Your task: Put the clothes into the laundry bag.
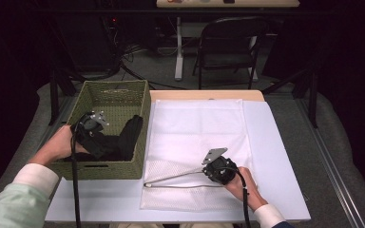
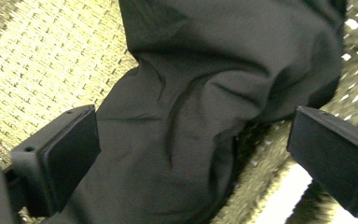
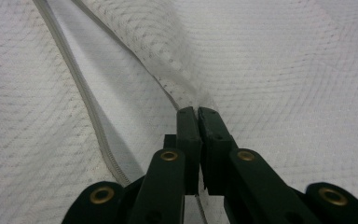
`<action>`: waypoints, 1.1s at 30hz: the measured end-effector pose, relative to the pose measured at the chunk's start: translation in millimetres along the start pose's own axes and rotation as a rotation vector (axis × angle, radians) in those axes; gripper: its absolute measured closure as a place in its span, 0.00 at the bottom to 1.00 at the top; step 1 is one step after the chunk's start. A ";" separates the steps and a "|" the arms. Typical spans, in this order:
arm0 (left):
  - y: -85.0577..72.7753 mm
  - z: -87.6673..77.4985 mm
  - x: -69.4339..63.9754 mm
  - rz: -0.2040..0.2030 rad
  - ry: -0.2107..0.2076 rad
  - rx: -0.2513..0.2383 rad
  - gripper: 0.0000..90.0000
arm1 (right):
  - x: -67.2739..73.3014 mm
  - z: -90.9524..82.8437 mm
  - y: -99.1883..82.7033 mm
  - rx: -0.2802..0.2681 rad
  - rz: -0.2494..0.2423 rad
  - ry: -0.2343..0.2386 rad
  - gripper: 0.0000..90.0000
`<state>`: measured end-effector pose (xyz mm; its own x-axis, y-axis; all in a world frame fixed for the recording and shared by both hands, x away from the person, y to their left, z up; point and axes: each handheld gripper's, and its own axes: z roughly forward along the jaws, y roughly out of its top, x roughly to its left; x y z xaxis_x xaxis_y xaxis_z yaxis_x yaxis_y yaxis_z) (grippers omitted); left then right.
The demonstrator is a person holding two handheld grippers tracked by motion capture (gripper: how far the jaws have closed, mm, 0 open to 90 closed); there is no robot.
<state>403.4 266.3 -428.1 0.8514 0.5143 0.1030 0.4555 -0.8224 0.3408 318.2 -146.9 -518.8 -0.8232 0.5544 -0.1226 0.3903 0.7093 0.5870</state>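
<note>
Lying crumpled in the woven basket point(image 1: 95, 95), black garment point(image 2: 205, 93).

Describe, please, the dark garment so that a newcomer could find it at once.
Look at the green woven basket on the table's left side. Inside lies the black garment, between the left gripper's open jaws; it is the one dark, soft thing in there.

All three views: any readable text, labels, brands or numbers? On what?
None.
Basket: plain weave, no tag.
Black cloth: no label showing.
Mesh bag: no print; its zipper carries no marking.
Right claw: only brass rivets, no lettering.
Items on the far desk: too small to read.
</note>
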 end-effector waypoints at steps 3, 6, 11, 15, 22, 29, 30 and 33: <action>-0.6 7.0 5.4 0.006 -0.014 0.021 0.08 | -0.9 -0.2 -0.5 -0.002 0.003 0.001 0.97; -0.1 12.2 6.9 0.009 -0.022 0.044 0.12 | -0.2 -0.7 0.1 -0.001 0.005 0.001 0.97; 5.4 21.1 6.5 0.045 -0.048 0.104 0.19 | -1.0 -0.8 0.2 0.000 0.004 0.002 0.97; 5.5 27.8 5.7 0.065 -0.058 0.120 0.27 | 0.0 0.3 0.8 0.003 0.003 0.002 0.97; -0.4 46.5 6.7 0.097 -0.076 0.125 0.44 | 0.2 1.0 0.7 0.008 0.001 0.008 0.97; -0.4 51.0 5.9 0.099 -0.098 0.126 0.67 | 0.5 1.1 0.7 0.014 -0.006 0.006 0.97; 0.3 50.4 5.3 0.105 -0.101 0.132 0.70 | 0.7 1.3 0.7 0.015 -0.006 0.006 0.97; 0.2 49.4 3.3 0.117 -0.093 0.131 0.74 | 1.2 0.6 0.7 0.012 -0.002 0.003 0.97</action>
<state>419.2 255.9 -473.9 0.9179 0.3940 0.0463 0.3771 -0.9028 0.2067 317.8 -145.5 -519.0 -0.8253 0.5516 -0.1208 0.3937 0.7154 0.5773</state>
